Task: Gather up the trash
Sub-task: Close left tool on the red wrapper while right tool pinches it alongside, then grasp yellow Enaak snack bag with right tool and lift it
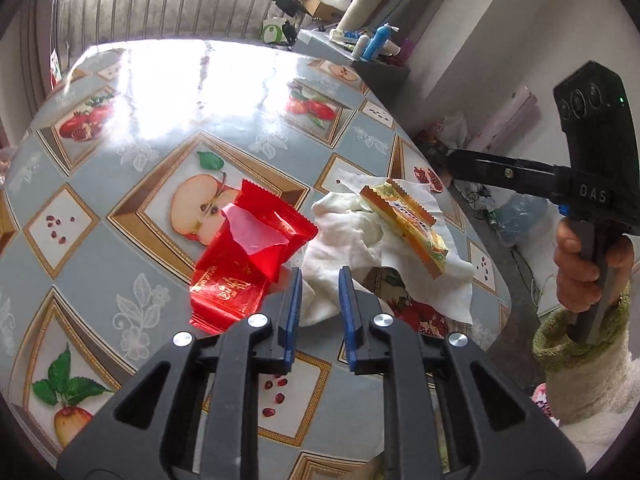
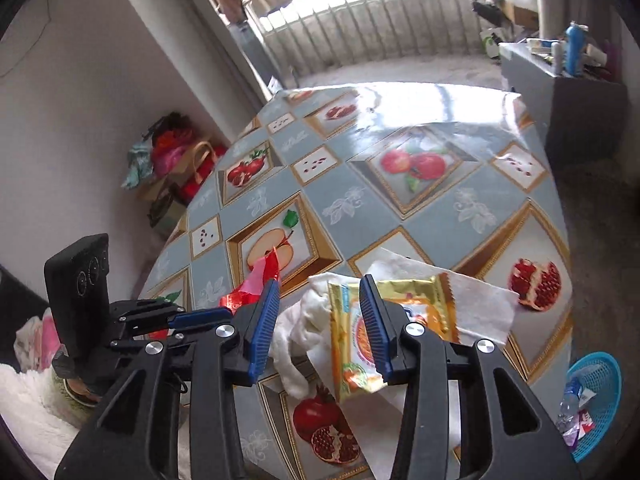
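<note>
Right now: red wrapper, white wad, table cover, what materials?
Red wrapper: glossy plastic film, crinkled, serrated edge. White wad: soft matte tissue or cloth, can't tell which. Table cover: probably vinyl, strong window glare.

The fruit-patterned grey-blue tablecloth (image 1: 132, 92) is glossy, smooth plastic, throwing back window glare. The crinkled red foil-like wrapper (image 1: 240, 264) shines; the yellow-orange snack wrapper (image 2: 360, 344) is glossy film with serrated ends. The white paper tissue (image 1: 424, 284) looks matt and soft. Matt black plastic gripper arms carry ribbed blue pads (image 2: 264, 328) and bright metal rivets. The turquoise mesh basket (image 2: 600, 400) is plastic.
</note>
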